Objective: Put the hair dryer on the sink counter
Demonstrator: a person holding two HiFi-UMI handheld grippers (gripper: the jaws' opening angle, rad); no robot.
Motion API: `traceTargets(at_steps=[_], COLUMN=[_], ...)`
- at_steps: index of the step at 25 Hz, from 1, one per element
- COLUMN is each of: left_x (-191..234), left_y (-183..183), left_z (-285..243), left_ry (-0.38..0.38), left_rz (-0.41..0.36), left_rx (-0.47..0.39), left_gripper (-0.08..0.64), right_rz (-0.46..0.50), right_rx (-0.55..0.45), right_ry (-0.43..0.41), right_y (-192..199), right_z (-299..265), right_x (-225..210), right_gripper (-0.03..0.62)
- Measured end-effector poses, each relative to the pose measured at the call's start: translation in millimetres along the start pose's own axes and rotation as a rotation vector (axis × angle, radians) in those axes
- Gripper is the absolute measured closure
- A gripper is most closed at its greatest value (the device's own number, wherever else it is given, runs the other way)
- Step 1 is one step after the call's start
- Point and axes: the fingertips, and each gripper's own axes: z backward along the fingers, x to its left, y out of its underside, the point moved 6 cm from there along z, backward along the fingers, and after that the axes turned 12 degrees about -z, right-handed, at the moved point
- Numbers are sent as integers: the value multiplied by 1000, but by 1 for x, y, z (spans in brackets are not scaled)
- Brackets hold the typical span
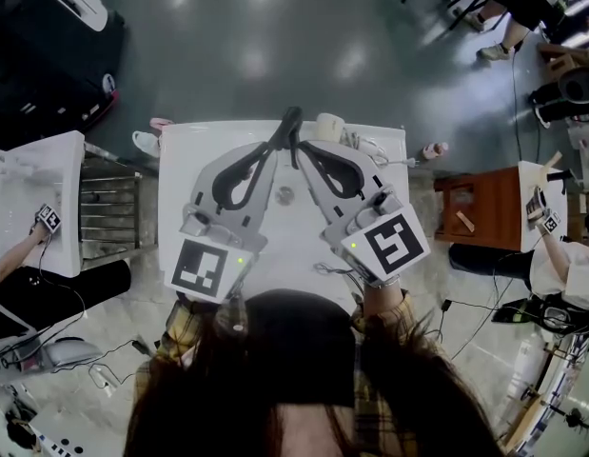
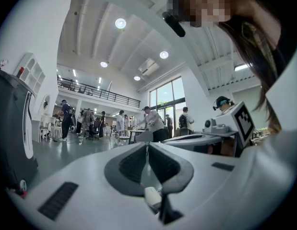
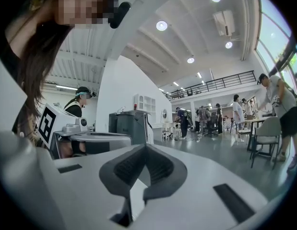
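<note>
In the head view a white hair dryer (image 1: 330, 126) with its cord lies at the far edge of the white sink counter (image 1: 185, 165), partly hidden behind the gripper tips. My left gripper (image 1: 290, 120) and right gripper (image 1: 302, 149) are held above the basin, side by side, their tips close together. In the left gripper view the left gripper (image 2: 148, 145) is shut with nothing between its jaws and looks out into the room. The right gripper (image 3: 146, 147) is likewise shut and empty in its own view. Neither touches the hair dryer.
The drain (image 1: 285, 195) shows in the basin between the grippers. A metal rack (image 1: 108, 208) stands left of the counter, a brown stool (image 1: 480, 208) right of it. Other people work at white counters (image 1: 37, 188) on both sides. A black case (image 1: 47, 55) is at the far left.
</note>
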Motion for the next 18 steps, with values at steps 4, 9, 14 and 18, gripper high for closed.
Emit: traceTargets(at_steps=[4,9,14,18], left_x=[-1,0,-1,1], left_y=[1,2,3,2], left_z=[0,-1,0,1], left_ry=[2,5,4,0], left_rz=[-1,0,2,1], left_rx=[3,1,-1,3], left_gripper=[531,531,535,539], right_rz=[0,3,10,4], right_rx=[11,16,20,20], right_ry=[-2,-5,-4,-2], right_y=[3,4,7,6], right_z=[1,1,0,-1], right_x=[-2,-3,-2,-2], right_gripper=[577,577,577,577])
